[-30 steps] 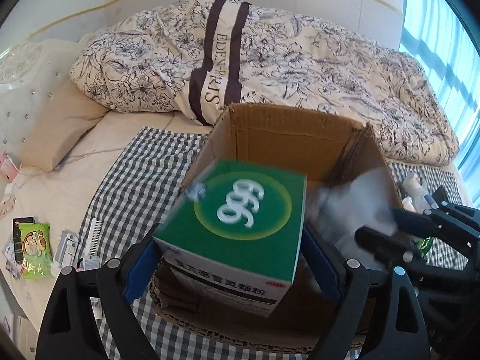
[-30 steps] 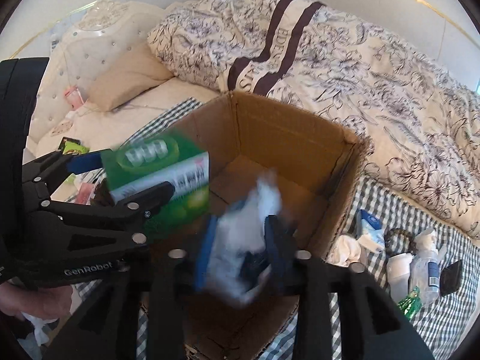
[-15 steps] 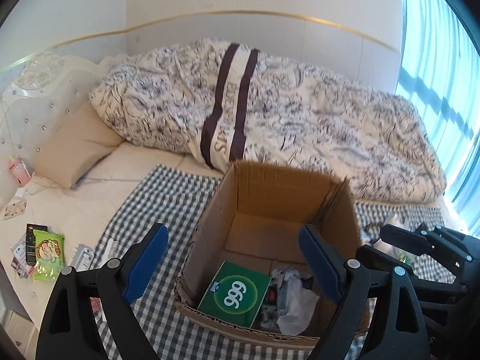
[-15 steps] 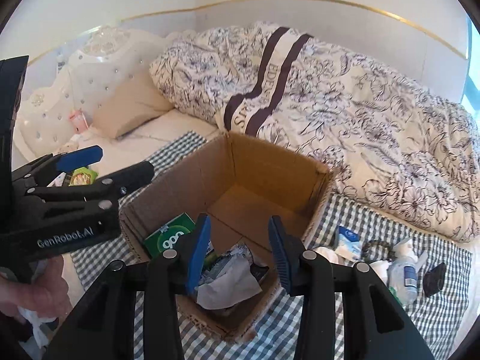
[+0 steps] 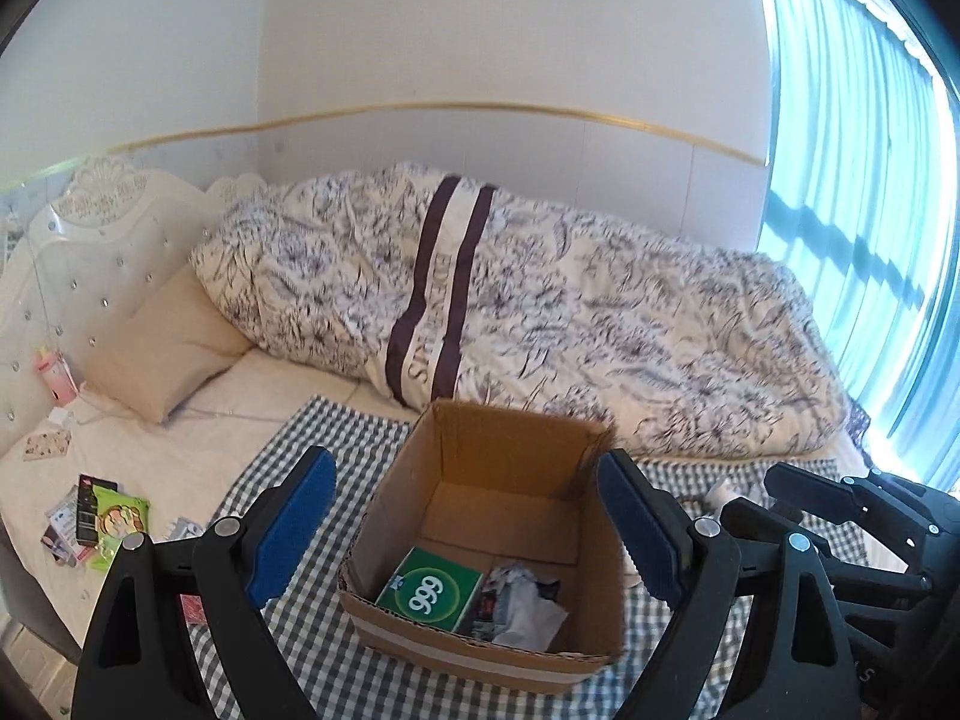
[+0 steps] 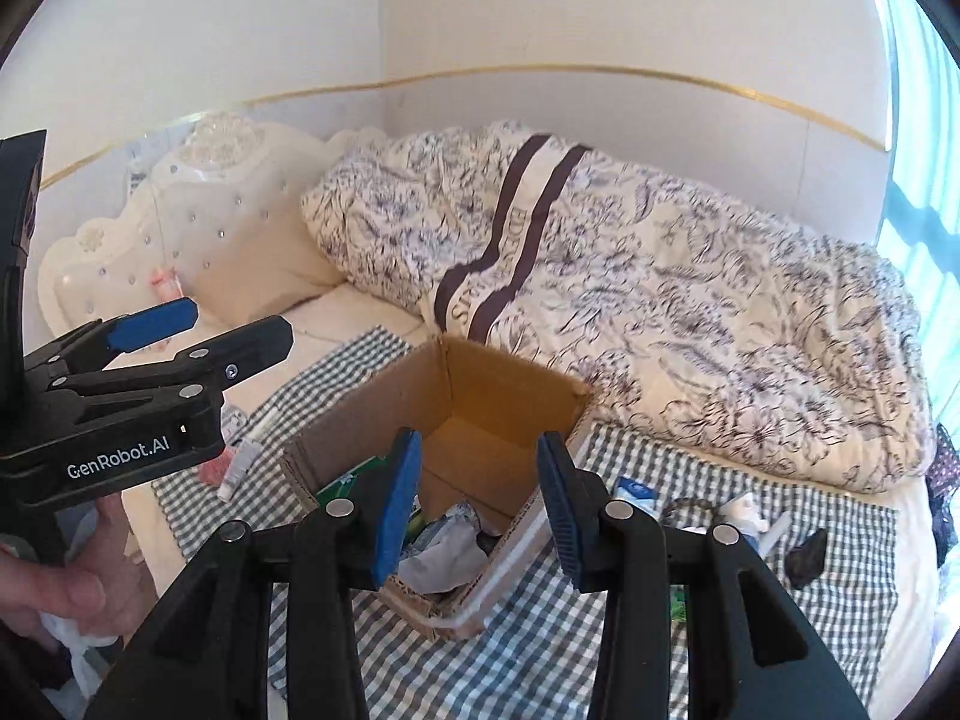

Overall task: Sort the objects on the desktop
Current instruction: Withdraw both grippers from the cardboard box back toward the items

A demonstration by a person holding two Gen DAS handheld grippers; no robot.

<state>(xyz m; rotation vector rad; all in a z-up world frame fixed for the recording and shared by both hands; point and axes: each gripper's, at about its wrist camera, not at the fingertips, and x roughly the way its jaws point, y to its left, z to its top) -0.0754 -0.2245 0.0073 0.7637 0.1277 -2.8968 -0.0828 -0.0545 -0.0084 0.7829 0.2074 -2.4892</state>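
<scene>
- Nearest to me, my left gripper (image 5: 462, 525) has its blue fingers (image 5: 288, 525) spread wide with nothing between them; a second ago they were clamped on the green box.
- My right gripper (image 6: 477, 498) is likewise parted and empty, though a second ago it carried a crumpled white bundle. Both have since pulled up and back from the carton.
- Just beyond the fingers sits the cardboard box (image 5: 510, 444), open-topped, on the checked cloth (image 5: 312, 438) spread over the bed.
- Inside it, against the near wall, lies the green box (image 5: 429, 594) marked 999, flat with its printed face up; touching it on the right is the crumpled white wrapping (image 5: 525, 609). So two items are in, and that drop is finished.
- To the right of the carton, on the cloth, loose things wait: a small blue-and-white carton (image 6: 630, 489), a dark ring-like thing (image 6: 690, 507), a white bottle (image 6: 741, 513) and a black lump (image 6: 807, 558).
- To the left, a white tube (image 6: 240, 471) lies at the cloth's edge, and further left a green packet (image 5: 117, 525) sits among small cards on the sheet.
- My judgement: the sorting is partway, and both grippers are free for the next pick-up.
- Farthest off, the flowered duvet (image 5: 540, 312) is bunched against the wall.
</scene>
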